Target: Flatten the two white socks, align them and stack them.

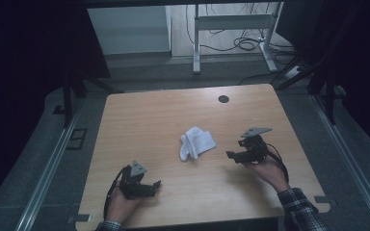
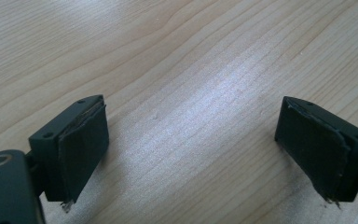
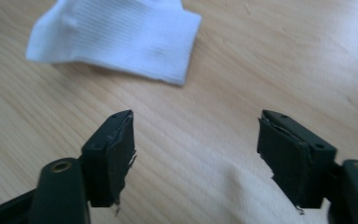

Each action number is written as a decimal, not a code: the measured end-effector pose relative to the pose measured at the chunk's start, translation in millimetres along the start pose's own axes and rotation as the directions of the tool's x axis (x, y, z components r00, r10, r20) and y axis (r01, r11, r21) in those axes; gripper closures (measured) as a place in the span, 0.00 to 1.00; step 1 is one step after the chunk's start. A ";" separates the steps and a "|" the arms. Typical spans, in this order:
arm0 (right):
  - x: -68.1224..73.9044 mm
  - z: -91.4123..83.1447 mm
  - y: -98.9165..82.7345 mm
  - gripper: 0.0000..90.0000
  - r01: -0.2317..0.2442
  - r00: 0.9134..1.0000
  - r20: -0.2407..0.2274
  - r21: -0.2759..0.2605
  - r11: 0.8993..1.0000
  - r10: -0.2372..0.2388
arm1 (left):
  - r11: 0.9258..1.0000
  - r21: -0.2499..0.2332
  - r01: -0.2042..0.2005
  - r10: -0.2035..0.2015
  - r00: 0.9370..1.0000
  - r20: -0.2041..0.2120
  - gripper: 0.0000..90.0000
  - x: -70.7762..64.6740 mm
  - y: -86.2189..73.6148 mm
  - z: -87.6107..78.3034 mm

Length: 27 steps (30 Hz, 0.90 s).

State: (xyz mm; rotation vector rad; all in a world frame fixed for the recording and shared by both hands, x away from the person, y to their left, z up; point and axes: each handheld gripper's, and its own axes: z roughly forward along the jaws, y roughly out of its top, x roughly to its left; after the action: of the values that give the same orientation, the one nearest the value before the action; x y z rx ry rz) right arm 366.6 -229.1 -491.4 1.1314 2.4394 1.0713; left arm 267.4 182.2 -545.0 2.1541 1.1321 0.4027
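The right gripper [image 3: 196, 154] has its 2 jaws set apart with only bare wood between them, gripping nothing. The left gripper [image 2: 193, 149] stands wider still, its 2 jaws far apart over plain wood grain, also with nothing in its grasp. In the high view the right gripper [image 1: 231, 155] sits in the person's right hand [image 1: 270, 171] near the table's right side, jaws aimed leftward at the sock, while the left gripper [image 1: 156, 185] rests in the left hand [image 1: 123, 202] near the front left edge, jaws aimed rightward.

The white sock [image 1: 196, 143] lies folded near the middle of the table, just left of the right gripper and well apart from the left one. Its long axis runs on a diagonal, from the near left end up to the far right end, where the fold looks broader. From the right gripper view the sock [image 3: 116, 37] lies ahead of the jaws, not touching them.

The table [image 1: 139, 125] is light wood with a dark round hole [image 1: 223, 99] near its far edge. Around it are grey floor, a white frame [image 1: 231, 29] with loose cables [image 1: 243, 43] beyond, and dark curtains at both sides.
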 end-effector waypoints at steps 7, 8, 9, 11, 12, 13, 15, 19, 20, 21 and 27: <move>6.9 18.6 27.0 0.51 0.003 1.000 -0.028 0.002 1.000 -0.002 | 1.000 0.000 0.000 0.000 1.000 0.000 0.11 0.0 0.0 0.0; 7.9 21.3 30.2 0.55 0.005 1.000 -0.030 0.002 1.000 -0.005 | 1.000 0.000 0.000 0.000 1.000 0.000 0.11 0.0 0.0 0.0; 7.9 21.3 30.2 0.55 0.005 1.000 -0.030 0.002 1.000 -0.005 | 1.000 0.000 0.000 0.000 1.000 0.000 0.11 0.0 0.0 0.0; 9.6 27.3 36.0 0.60 0.010 0.999 -0.030 0.008 1.000 -0.010 | 1.000 0.000 0.000 0.000 1.000 0.000 0.11 0.0 0.0 0.0; 10.4 30.4 38.5 0.63 0.013 1.000 -0.026 0.010 1.000 -0.013 | 1.000 0.000 0.000 0.000 1.000 0.000 0.11 0.0 0.0 0.0; 11.2 36.6 42.4 0.70 0.012 0.999 -0.033 0.022 1.000 -0.011 | 1.000 0.000 0.000 0.000 1.000 0.000 0.11 0.0 0.0 0.0; 11.6 43.4 44.9 0.75 0.006 0.999 -0.035 0.032 0.999 -0.005 | 1.000 0.000 0.000 0.000 1.000 0.000 0.11 0.0 0.0 0.0; 11.3 57.5 47.0 0.79 0.003 1.000 -0.029 0.054 0.999 -0.002 | 1.000 0.000 0.000 0.000 1.000 0.000 0.11 0.0 0.0 0.0; 11.3 57.5 47.0 0.79 0.003 1.000 -0.029 0.054 0.999 -0.002 | 1.000 0.000 0.000 0.000 1.000 0.000 0.11 0.0 0.0 0.0; 10.7 64.2 46.9 0.78 -0.002 1.000 -0.031 0.059 0.998 0.003 | 1.000 0.000 0.000 0.000 1.000 0.000 0.11 0.0 0.0 0.0; 8.5 83.3 41.8 0.67 0.004 1.000 0.004 0.091 0.996 -0.005 | 1.000 0.000 0.000 0.000 1.000 0.000 0.11 0.0 0.0 0.0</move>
State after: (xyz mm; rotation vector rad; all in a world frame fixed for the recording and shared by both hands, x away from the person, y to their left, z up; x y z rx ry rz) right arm 425.2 -161.7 -519.3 1.1532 2.5093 0.9645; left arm 267.5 182.2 -545.0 2.1535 1.1322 0.4026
